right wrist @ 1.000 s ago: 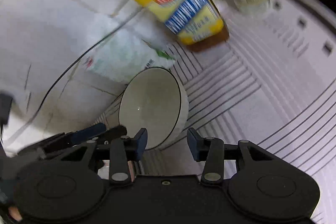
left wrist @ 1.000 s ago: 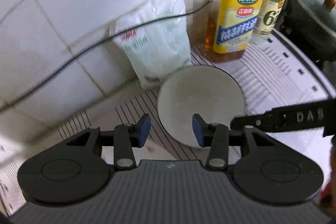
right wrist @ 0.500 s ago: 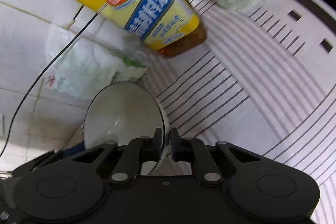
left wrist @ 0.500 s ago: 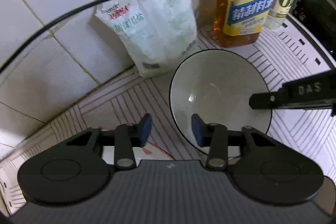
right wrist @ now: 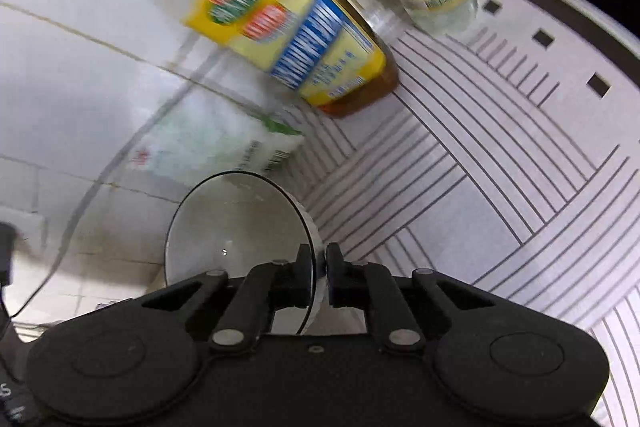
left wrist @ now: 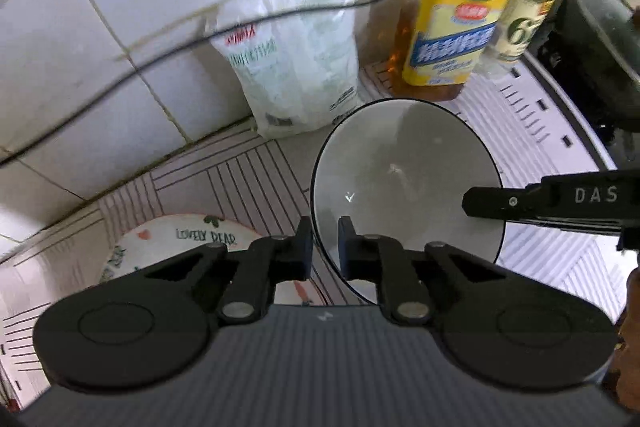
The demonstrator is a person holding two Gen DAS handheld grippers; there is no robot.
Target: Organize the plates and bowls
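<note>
Inside, the grey bowl (left wrist: 404, 183) holds nothing but a couple of glints on its glaze; it has a thin dark rim and shows in both wrist views. Behind it, 2 bottles stand against the tiled wall: a yellow-labelled bottle (left wrist: 448, 39) with a shallow layer of amber liquid at its base, and a clear bottle (left wrist: 524, 23) with a pale label bearing a large 6, its contents not readable. 1 white plastic bag (left wrist: 296, 67) with green and red print leans on the wall to the left of the bottles, and a black cable (left wrist: 168, 55) runs across the tiles in front of it. 1 patterned plate (left wrist: 172, 247) lettered "LOVELY DEAR" lies flat on the striped mat (right wrist: 500, 187) that covers the bench, low and left of the bowl. A dark pot (left wrist: 600, 55) sits at the far right edge.

Both hand-held grippers hold the 1 bowl. The left hand-held gripper (left wrist: 325, 247) is closed on the bowl's near-left rim, 1 finger outside the wall and 1 inside. The right hand-held gripper (right wrist: 318, 275) is pinched on the rim at the bowl's right side, with the rim running between its fingers; in the left wrist view its black finger marked "DAS" reaches in from the right to the same edge. The bowl tilts slightly, just in front of the bag and the yellow-labelled bottle, with the plate below and to its left.
</note>
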